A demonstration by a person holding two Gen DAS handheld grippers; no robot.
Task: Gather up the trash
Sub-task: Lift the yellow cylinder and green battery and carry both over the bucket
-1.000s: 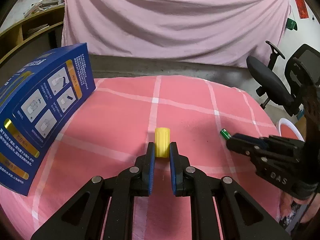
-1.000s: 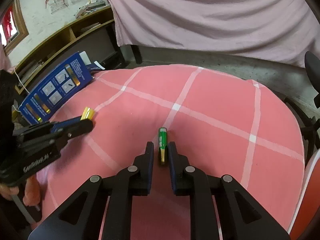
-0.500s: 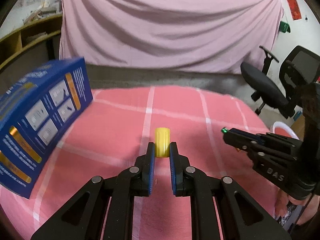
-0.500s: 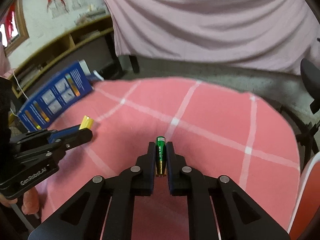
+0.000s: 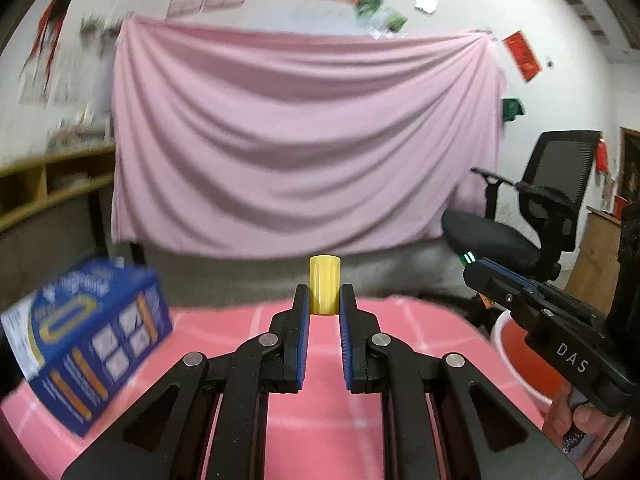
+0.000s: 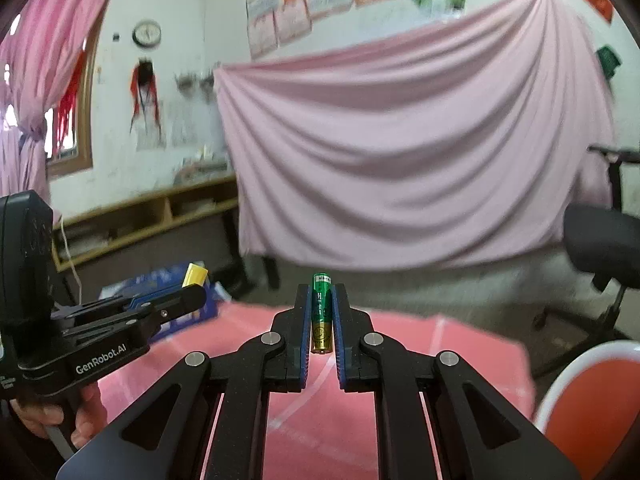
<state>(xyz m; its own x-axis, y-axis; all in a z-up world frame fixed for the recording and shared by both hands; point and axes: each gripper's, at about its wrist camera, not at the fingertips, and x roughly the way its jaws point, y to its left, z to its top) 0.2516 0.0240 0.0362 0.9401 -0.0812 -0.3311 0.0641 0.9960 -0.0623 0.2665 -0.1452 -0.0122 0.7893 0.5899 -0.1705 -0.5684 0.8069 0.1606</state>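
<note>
The left tongs (image 5: pixel 324 304) pinched a small yellow cap (image 5: pixel 324 289) by its lower end, and the right tongs (image 6: pixel 321 312) were clamped on a green battery (image 6: pixel 321 312) along its sides, both clear above the pink bench (image 5: pixel 400 320). Both looked light, stiff and smooth, so they could slip; the red bin (image 6: pixel 592 412) at the right was probably their goal.

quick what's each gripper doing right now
left gripper: shut on the small yellow plastic cylinder
right gripper: shut on the green and gold battery

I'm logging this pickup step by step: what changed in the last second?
The right gripper closed on the green battery. Both grippers rose off the pink tablecloth and tipped up. The left gripper still clamps the yellow cap; the blue box stays put.
</note>
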